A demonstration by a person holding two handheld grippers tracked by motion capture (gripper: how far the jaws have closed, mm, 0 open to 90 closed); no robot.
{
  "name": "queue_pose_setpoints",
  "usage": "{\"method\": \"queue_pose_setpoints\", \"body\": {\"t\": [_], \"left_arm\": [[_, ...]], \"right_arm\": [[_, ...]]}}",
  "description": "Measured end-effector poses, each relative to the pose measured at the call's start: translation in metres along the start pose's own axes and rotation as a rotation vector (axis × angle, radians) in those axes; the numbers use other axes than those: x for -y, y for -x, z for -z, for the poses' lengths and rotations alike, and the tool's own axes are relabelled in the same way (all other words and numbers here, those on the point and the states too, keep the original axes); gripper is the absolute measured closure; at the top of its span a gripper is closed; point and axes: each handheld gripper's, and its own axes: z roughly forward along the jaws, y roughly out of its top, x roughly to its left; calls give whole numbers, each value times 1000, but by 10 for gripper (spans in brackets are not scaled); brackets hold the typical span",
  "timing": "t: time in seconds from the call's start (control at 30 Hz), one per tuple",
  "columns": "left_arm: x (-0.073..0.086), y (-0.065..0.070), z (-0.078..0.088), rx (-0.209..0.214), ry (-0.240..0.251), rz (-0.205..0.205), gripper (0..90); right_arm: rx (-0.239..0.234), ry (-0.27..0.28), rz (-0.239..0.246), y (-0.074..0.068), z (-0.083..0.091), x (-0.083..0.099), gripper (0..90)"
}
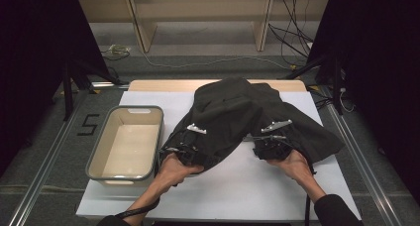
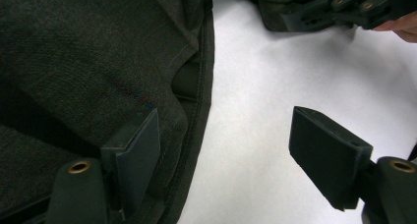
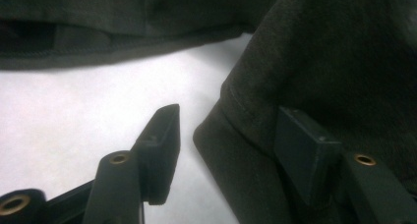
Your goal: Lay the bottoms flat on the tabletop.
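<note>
A dark grey garment [image 1: 237, 112] lies bunched on the white tabletop [image 1: 237, 186]. My left gripper [image 1: 187, 145] is at the garment's near left edge, held by a hand. In the left gripper view this gripper [image 2: 223, 118] is open: one jaw rests over the cloth [image 2: 98, 62] by its hem, the other hangs over bare white surface. My right gripper [image 1: 270, 142] sits at the near right edge. In the right gripper view it [image 3: 227, 113] is open astride a folded hem [image 3: 231, 135], with one jaw on the cloth and a gap at the other.
An empty beige tub with a grey rim [image 1: 99, 151] stands on the table's left side. Wooden table legs and loose cables [image 1: 292, 37] are on the floor beyond the far edge. Dark curtains close off both sides.
</note>
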Motion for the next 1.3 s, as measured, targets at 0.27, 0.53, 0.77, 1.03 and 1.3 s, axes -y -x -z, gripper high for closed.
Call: {"method": "queue_pose_setpoints", "body": {"t": [0.27, 0.53, 0.77, 1.03, 1.3], "left_arm": [[1, -2, 0, -4, -3, 2, 274], [1, -6, 3, -6, 5, 10, 278], [0, -11, 8, -9, 22, 21, 281], [-2, -15, 14, -12, 36, 27, 282], [-3, -15, 16, -12, 45, 31, 284]], "right_arm": [[50, -82, 2, -4, -14, 3, 594], [7, -102, -2, -5, -8, 6, 894], [-66, -64, -17, -1, 22, 14, 900], [-64, 53, -50, 15, 76, 32, 900], [-48, 110, -112, 40, 101, 45, 900]]}}
